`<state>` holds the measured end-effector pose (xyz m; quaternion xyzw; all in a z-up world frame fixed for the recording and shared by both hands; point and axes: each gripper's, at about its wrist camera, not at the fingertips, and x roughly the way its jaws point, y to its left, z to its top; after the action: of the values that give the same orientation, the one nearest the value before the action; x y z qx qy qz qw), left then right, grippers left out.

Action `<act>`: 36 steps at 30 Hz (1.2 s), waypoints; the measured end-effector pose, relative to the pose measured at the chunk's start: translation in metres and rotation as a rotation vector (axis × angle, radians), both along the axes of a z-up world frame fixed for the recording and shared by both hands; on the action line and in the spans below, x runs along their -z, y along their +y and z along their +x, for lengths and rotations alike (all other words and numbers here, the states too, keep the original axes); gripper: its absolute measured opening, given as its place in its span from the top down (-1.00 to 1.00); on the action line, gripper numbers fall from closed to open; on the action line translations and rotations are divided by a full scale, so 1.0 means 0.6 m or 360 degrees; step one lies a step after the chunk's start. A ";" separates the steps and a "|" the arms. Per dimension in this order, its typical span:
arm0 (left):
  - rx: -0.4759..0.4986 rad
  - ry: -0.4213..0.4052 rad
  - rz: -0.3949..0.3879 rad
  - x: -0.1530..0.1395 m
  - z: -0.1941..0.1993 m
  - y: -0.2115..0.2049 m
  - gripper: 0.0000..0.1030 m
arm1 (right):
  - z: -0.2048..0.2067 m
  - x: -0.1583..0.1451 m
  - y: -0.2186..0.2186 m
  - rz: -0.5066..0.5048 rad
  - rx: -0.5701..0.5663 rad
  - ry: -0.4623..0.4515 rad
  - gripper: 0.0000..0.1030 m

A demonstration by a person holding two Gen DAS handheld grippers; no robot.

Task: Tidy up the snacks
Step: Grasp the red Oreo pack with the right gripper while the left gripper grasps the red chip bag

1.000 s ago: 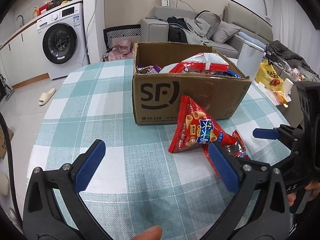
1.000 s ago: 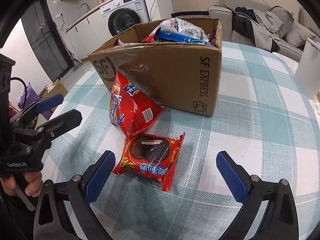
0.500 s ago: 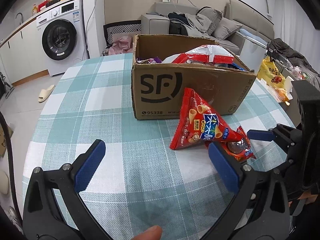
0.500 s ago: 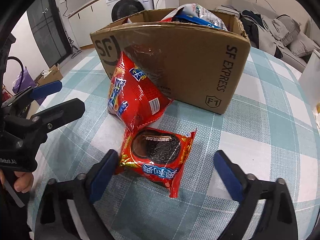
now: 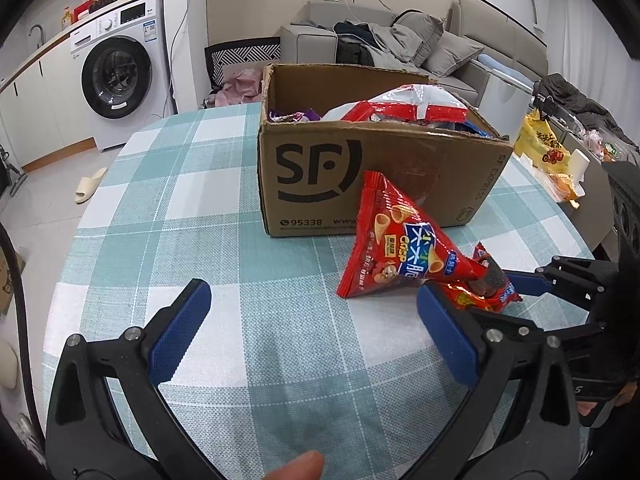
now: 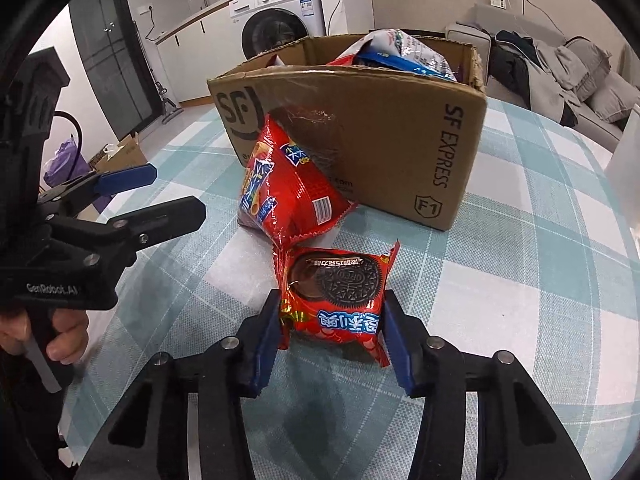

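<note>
Right gripper closing on cookie pack.
Pack lying straight between its pads, pads touching the wrapper sides; left gripper hanging open, empty.

Counter: round top, covered by a teal-and-white checked cloth. An open cardboard box, printed "SF", is stood on it toward the far side, with snack bags seen inside. A red triangular crisp bag is leaned against the box's front wall, its base on the cloth. A red cookie packet is laid just beside the crisp bag, nearer the edge, touching its lower corner. A yellow bag is seen at the far right rim.
</note>
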<state>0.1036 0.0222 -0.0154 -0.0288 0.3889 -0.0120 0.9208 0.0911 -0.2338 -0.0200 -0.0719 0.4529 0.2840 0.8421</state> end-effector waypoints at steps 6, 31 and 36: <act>0.0006 0.0009 -0.0012 0.004 0.002 -0.002 -0.99 | -0.006 -0.011 -0.032 0.0045 0.0057 -0.0004 0.07; 0.0203 0.0067 -0.0040 0.007 0.046 -0.106 -0.99 | 0.001 -0.052 -0.121 0.0153 0.0307 -0.0076 0.07; 0.0212 0.0102 0.0016 0.020 0.063 -0.123 -0.99 | 0.002 -0.051 -0.120 0.0154 0.0304 -0.0070 0.07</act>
<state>0.1416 -0.0516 -0.0276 0.0013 0.4191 -0.0703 0.9052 0.0921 -0.3060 0.0106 0.0061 0.4248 0.2224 0.8775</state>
